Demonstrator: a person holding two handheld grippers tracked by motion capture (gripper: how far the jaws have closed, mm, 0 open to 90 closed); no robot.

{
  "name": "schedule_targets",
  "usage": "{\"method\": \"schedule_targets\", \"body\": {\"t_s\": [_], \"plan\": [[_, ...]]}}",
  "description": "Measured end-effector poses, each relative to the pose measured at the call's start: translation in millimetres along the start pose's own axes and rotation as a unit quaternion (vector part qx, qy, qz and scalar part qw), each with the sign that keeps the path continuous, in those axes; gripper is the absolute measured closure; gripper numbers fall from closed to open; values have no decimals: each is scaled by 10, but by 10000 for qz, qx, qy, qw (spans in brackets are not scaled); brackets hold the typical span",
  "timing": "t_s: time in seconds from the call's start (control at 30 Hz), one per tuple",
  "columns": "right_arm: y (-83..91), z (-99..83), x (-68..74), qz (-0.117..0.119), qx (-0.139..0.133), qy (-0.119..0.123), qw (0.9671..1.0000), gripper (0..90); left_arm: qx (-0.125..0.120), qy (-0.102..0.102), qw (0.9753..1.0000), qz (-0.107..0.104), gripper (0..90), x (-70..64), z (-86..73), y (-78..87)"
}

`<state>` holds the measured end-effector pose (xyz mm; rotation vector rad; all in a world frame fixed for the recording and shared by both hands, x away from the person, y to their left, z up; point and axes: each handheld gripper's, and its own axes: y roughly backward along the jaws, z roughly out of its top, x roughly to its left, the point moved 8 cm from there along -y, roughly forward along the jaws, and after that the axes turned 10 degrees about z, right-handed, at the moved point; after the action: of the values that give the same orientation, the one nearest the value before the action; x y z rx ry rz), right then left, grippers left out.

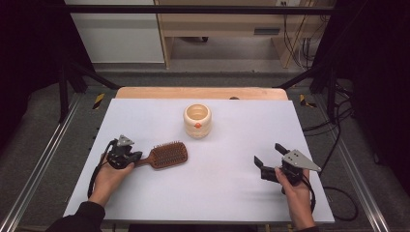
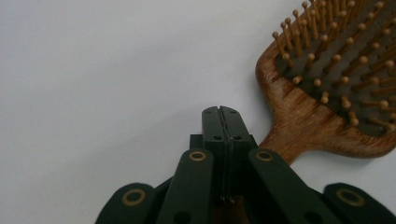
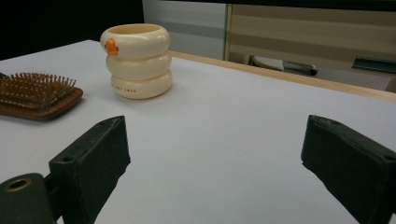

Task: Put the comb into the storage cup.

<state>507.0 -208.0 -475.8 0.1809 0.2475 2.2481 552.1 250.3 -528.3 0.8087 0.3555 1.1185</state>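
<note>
- Left hand-held gripper (image 1: 136,156): near left of the desk (image 1: 241,193), carried in the person's left hand (image 1: 109,176). In the left gripper view its jaws stand pressed together, and the brush handle runs in under them. Whether they pinch the handle or only lie over it cannot be told for certain; it reads as clamped on the handle's end.
- Hairbrush (image 1: 164,155): lies flat on the desk, bristles up, left of centre, handle toward the left gripper, head toward the middle. Wooden paddle body, rows of wooden pins on a dark pad. Judged light, stiff and not fragile. The varnished handle may be a little slick. Best hold: the narrow handle, near the neck, so the broad head does not swing down. Avoid the pins, which give no flat face to grip.
- Cup (image 1: 197,121): cream, three stacked rings, small orange mark on its side, open top. Stands upright at the far centre, well apart from the brush head. Probably plastic or ceramic; cannot tell which.
- Right hand-held gripper (image 1: 270,155): near right, in the person's right hand (image 1: 295,186), jaws spread wide, nothing between them, clear of the desk's things.
</note>
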Motion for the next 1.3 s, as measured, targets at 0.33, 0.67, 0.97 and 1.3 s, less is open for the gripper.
{"method": "schedule_targets", "body": {"t_s": [0.33, 0.67, 0.97, 1.3], "plan": [[-6, -4, 4, 10, 14, 19, 10000, 77, 171, -169, 9996, -160, 900, -59, -61, 76], [-10, -8, 7, 19, 30, 16, 10000, 77, 300, -348, 9984, -341, 900, -197, -91, 140], [-15, -12, 15, 39, 41, 4, 10000, 77, 364, -397, 9974, -477, 900, -309, -100, 191], [-17, -15, 17, 50, 50, -6, 10000, 77, 455, -427, 9963, -583, 900, -379, -125, 212]]}}
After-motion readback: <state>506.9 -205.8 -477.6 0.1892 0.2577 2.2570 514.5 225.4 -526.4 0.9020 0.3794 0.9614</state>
